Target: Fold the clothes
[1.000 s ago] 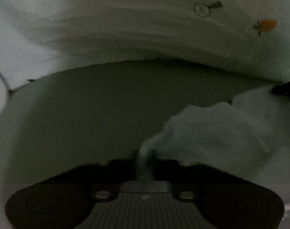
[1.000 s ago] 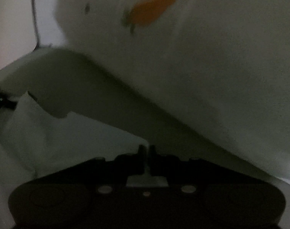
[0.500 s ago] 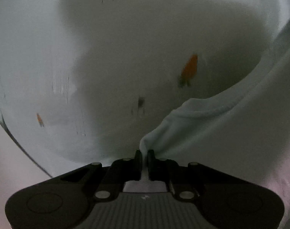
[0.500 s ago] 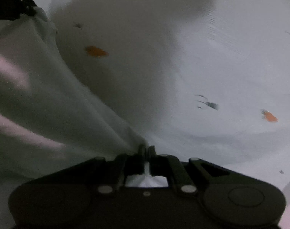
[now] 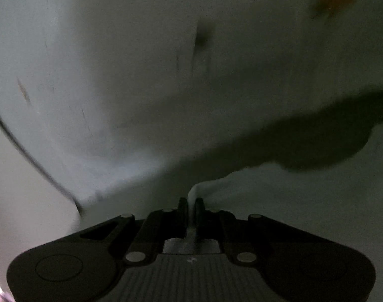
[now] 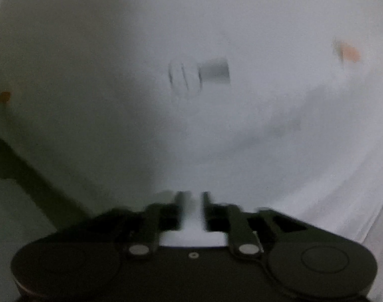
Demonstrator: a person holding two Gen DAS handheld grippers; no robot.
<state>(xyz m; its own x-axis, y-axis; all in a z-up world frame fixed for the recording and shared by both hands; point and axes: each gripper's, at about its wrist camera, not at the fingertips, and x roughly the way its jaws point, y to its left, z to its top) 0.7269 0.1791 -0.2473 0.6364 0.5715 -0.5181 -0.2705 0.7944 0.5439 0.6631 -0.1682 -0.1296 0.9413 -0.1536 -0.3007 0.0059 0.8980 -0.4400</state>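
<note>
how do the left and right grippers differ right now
The left gripper is shut, pinching a fold of the pale garment; the right gripper has just been opening, with a clear gap between its fingers and no cloth seen pressed there. The left gripper's view is fairly sharp, the right gripper's is motion-blurred. Both point at the white patterned cloth with small orange marks.

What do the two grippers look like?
Both are black. The left gripper has a wide rounded body, silver rivets, a ribbed grey middle panel and two thin straight fingers. The right gripper has the same shape, blurred, with silver rivets and round discs on its body.
</note>
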